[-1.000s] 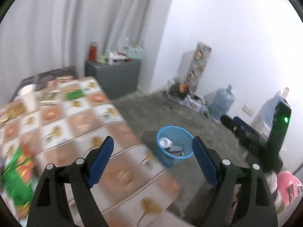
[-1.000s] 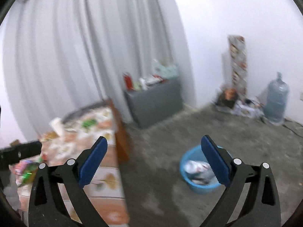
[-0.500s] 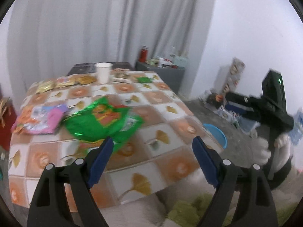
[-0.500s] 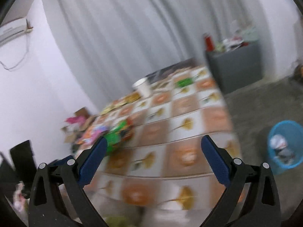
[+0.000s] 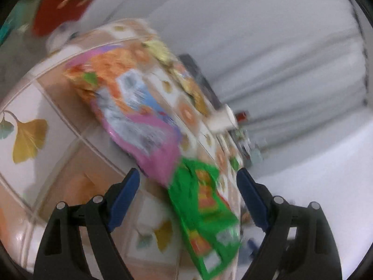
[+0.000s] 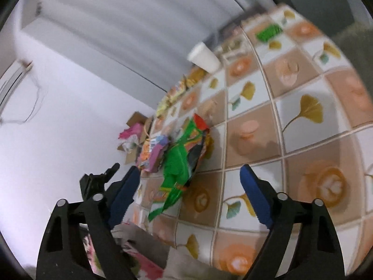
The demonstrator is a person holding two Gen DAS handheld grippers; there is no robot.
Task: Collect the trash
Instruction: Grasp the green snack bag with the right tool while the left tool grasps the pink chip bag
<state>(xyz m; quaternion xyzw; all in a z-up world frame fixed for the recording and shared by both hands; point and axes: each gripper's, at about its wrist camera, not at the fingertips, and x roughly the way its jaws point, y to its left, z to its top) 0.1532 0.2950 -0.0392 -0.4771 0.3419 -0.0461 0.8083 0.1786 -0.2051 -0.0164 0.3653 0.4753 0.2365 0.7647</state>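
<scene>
**A:** What have I got on the left side?

**B:** My left gripper (image 5: 187,179) is spread wide with nothing between its blue pads (image 5: 123,200). It hangs over the patterned tablecloth (image 5: 28,107), and the view is tilted hard and blurred. Right ahead lies a pink and orange snack bag (image 5: 130,107), and a green snack bag (image 5: 205,210) lies just beside it, its near end overlapping the pink one's edge. The green bag sits in the gap between my fingers (I cannot tell whether it touches them).

**A:** And the right?

**B:** My right gripper (image 6: 188,182) is just as wide open and holds nothing. From there I see the same green bag (image 6: 179,161) crumpled on the cloth (image 6: 303,140), with the pink bag (image 6: 153,154) touching its far side near the table edge. The other gripper's black frame (image 6: 98,182) shows beyond that edge.

**A:** Anything else on the table?

**B:** A white paper cup (image 6: 205,57) stands near the far end, some yellowish wrappers (image 6: 186,82) lie along the edge by the curtain (image 6: 130,23), and a small green packet (image 6: 268,32) lies well apart from the bags.
</scene>
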